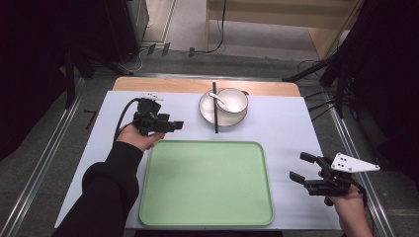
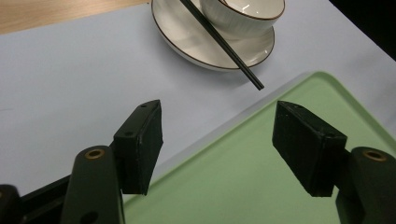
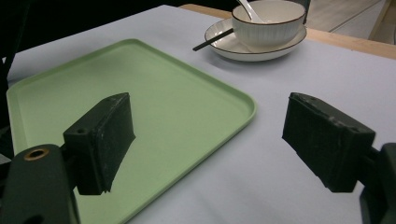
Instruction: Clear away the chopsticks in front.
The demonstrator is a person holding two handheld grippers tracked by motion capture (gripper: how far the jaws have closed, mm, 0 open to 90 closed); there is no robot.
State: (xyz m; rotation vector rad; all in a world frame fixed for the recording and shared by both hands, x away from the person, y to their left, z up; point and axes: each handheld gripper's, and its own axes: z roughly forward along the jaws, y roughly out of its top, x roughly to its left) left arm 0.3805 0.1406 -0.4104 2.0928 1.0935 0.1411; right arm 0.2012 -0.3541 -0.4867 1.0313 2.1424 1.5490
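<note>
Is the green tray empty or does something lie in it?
Empty. The green tray shows a bare surface; the bowl, spoon and chopsticks sit on the plate beyond it.

A wooden table (image 1: 276, 89) under a pale sheet (image 1: 286, 128) fills the centre of the frame, flanked by metal floor rails (image 1: 47, 148), with light wooden furniture (image 1: 286, 15) at the upper right, dark stands (image 1: 341, 64) at both sides and cables (image 1: 217, 47) on the grey floor (image 1: 188, 29).
</note>
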